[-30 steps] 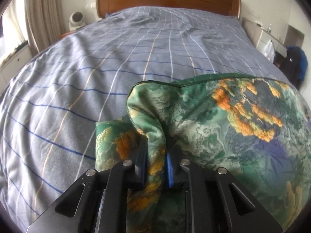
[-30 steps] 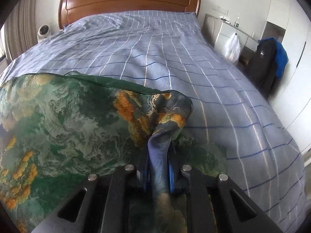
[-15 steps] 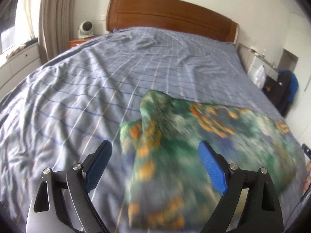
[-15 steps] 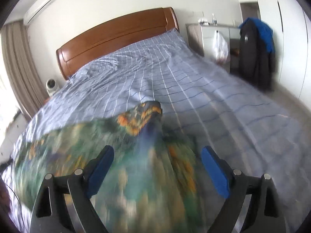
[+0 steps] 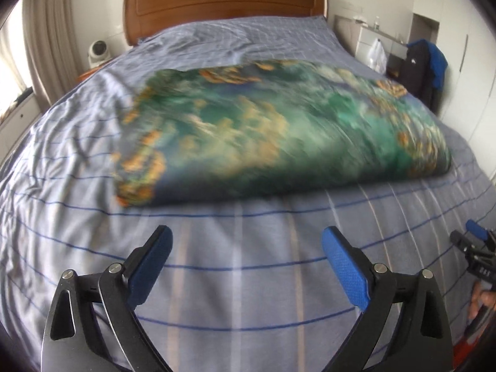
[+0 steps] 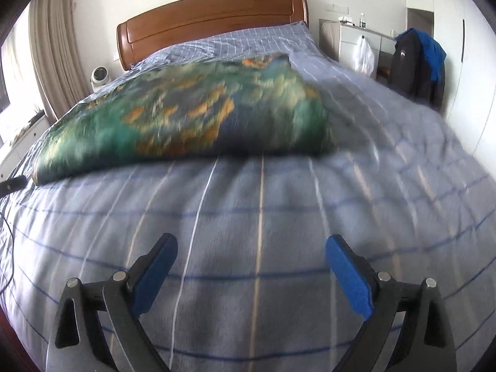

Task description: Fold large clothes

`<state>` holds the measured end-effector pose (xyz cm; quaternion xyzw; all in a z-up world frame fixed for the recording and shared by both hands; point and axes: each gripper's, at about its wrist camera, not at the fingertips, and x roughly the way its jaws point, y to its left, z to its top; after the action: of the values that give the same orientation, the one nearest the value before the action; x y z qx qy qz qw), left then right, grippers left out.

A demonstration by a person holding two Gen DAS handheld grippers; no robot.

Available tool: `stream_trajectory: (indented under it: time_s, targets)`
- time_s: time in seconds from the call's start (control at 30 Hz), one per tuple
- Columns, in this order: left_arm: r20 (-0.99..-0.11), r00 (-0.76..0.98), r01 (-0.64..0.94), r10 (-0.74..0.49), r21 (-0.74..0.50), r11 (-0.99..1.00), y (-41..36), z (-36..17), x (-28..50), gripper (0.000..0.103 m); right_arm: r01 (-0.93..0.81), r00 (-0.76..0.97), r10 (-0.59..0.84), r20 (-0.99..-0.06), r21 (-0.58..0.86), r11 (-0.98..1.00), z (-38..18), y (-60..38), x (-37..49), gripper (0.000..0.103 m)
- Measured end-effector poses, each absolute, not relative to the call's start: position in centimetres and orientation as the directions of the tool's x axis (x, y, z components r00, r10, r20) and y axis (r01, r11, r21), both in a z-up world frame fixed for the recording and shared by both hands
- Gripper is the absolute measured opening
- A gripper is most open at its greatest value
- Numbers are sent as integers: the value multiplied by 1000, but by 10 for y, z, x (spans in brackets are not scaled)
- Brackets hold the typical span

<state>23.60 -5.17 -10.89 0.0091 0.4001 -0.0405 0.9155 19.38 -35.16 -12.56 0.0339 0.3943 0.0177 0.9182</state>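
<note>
A large green garment with orange and blue print lies folded across the middle of the bed, blurred in both views; it also shows in the right wrist view. My left gripper is open and empty, hovering over bare bedspread short of the garment's near edge. My right gripper is open and empty, likewise back from the garment. The right gripper's tip shows at the right edge of the left wrist view.
The bed has a blue-grey checked cover and a wooden headboard. A white fan stands at the left of the headboard. A white cabinet and a dark and blue jacket stand at the right.
Both grippers were shut on the garment's corners, then opened and let it drop onto the bed. Both have pulled back toward the foot of the bed.
</note>
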Motion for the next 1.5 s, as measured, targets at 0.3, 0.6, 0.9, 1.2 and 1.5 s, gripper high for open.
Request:
stream_trajectory:
  time_s: [0.3,0.6,0.9,1.2,1.5]
  targets:
    - [-811,583,177,-50,67,982,-95,-149,243,98,-23,680,98,-726,112,993,-153,-352,191,103]
    - [-859,510,187,-40,65,980,-93,-131,229,98,-23,694,91,-714,105,994,-155,-351,188,103]
    - [-798,600,195,-49,86,977,-85,-32,196,98,-23,699,88,-709,101,995,-156,-350,185,103]
    - [-761,645,153,-70,39,987,-103,-69,218,102,-23,700,87,-709,100,995,-155,-350,184,103]
    - [-740,672,194,34,221,956,-138,-151,222,103,-24,702,89,-707,102,995,-155,-350,183,103]
